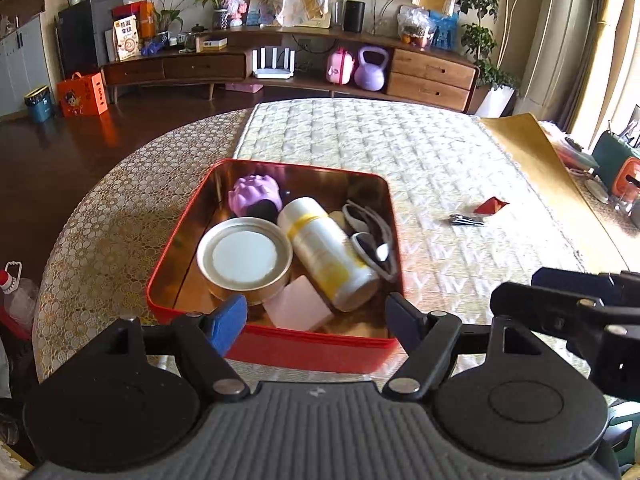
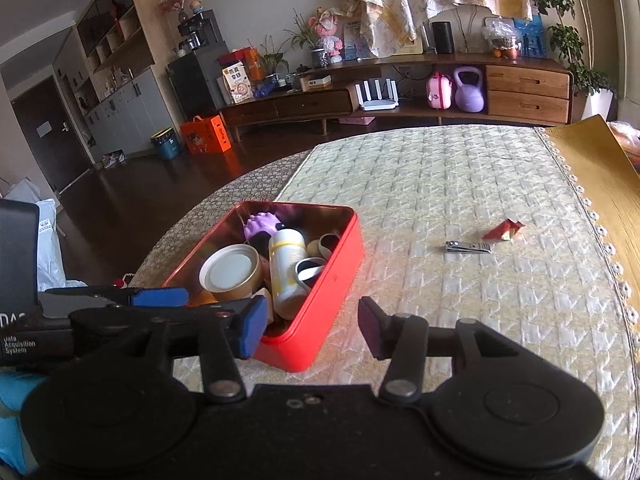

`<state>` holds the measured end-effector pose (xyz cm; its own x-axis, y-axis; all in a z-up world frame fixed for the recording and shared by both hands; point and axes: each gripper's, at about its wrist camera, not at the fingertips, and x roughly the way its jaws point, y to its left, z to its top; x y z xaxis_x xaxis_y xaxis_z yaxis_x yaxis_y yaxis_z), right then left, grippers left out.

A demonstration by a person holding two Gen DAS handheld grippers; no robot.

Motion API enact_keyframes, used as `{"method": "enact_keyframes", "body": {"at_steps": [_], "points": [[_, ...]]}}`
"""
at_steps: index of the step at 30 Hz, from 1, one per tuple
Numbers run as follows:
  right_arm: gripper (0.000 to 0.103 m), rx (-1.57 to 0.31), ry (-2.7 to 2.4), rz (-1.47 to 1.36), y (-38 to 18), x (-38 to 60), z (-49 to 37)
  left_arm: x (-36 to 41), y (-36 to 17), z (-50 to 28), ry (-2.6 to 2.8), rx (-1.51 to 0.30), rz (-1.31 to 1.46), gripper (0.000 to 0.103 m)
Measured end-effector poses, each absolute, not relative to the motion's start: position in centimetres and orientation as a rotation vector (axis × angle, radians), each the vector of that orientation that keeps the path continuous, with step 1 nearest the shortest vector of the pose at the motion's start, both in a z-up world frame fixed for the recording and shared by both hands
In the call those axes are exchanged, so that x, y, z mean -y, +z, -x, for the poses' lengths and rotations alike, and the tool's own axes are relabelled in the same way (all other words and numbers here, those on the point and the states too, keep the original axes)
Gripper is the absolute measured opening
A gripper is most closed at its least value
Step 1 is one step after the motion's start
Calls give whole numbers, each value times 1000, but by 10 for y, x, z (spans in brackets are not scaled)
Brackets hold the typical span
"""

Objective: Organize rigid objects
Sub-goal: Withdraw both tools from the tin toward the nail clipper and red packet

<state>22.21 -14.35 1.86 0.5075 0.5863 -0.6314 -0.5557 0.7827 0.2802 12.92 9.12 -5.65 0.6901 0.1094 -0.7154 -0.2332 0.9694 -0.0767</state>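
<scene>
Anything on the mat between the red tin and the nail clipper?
No. In the right wrist view, only bare quilted mat lies between the red tin and the nail clipper. The red paper scrap sits beyond the clipper.

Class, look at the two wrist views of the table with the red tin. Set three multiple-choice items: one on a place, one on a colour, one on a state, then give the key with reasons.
1. Where does the nail clipper lie?
A. inside the red tin
B. on the table mat, outside the tin
C. on the floor

2. What colour is the knobbly ball in the red tin?
A. purple
B. green
C. orange

3. How does the right tool stand?
A. shut on the clipper
B. shut on the tin's rim
C. open, holding nothing

Key:
1 B, it rests on the mat beside a small red wrapper.
2 A, it shows purple at the tin's far end.
3 C, its fingers stand apart with nothing between them.
</scene>
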Motion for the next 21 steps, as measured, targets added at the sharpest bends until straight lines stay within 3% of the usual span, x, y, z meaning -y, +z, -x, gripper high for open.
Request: {"method": "enact_keyframes", "body": {"at_steps": [12, 21], "points": [[64, -748, 613, -97, 17, 200, -214, -35, -45, -122, 126, -766, 144, 76], [90, -730, 521, -129, 14, 238, -229, -3, -49, -137, 79, -778, 128, 82]]}}
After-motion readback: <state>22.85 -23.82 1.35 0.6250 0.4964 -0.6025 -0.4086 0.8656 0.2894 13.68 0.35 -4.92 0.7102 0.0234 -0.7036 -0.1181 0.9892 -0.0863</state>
